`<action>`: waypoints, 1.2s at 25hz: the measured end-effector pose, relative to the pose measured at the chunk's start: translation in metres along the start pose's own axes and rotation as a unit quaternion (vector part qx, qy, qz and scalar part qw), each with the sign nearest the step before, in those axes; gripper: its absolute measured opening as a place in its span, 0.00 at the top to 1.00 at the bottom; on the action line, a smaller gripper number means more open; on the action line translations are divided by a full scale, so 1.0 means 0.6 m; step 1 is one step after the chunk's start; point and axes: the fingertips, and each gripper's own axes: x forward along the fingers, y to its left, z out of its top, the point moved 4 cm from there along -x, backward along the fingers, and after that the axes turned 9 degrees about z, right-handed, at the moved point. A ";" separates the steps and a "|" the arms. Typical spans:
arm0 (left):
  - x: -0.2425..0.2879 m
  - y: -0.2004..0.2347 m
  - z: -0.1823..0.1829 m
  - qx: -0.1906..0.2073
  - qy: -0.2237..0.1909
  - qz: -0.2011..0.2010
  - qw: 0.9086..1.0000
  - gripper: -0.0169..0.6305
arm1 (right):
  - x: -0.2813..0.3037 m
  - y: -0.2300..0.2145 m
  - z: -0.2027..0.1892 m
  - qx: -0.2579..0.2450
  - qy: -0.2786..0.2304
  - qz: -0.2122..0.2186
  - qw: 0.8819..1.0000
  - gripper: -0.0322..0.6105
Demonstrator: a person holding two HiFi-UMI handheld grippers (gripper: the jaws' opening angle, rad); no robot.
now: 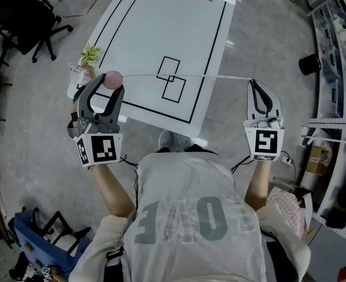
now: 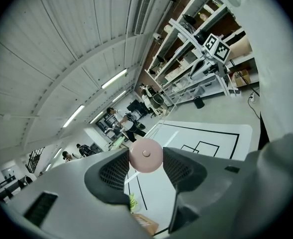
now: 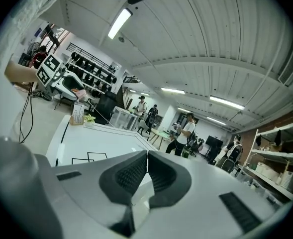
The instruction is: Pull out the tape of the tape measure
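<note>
In the head view my left gripper (image 1: 106, 82) is shut on a small round pink tape measure (image 1: 113, 79), held up in the air at the left. A thin pale tape (image 1: 184, 76) runs from it nearly level to the right and ends at the tip of my right gripper (image 1: 253, 83), whose jaws are shut on the tape's end. In the left gripper view the pink case (image 2: 146, 155) sits pinched between the two dark pads of the left gripper (image 2: 145, 157). In the right gripper view the right gripper (image 3: 146, 156) has its pads pressed together; the tape between them is barely visible.
Below the stretched tape a white mat with black lines (image 1: 161, 34) lies on the grey floor. A small potted plant (image 1: 90, 54) and a box (image 1: 80, 75) stand at the mat's left edge. An office chair (image 1: 37, 22) is far left; shelving (image 1: 337, 69) and a black cup (image 1: 309, 64) are right.
</note>
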 end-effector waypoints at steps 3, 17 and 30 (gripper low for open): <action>0.000 0.000 0.001 0.000 -0.002 -0.001 1.000 0.62 | 0.000 0.000 -0.001 -0.001 0.003 0.002 1.000 0.90; 0.018 -0.009 -0.047 -0.016 0.046 0.002 0.999 0.62 | 0.041 0.019 -0.010 0.000 0.017 0.028 0.999 0.90; 0.075 -0.072 -0.191 -0.181 0.175 -0.032 0.967 0.62 | 0.197 0.076 -0.103 0.029 0.094 0.112 0.989 0.90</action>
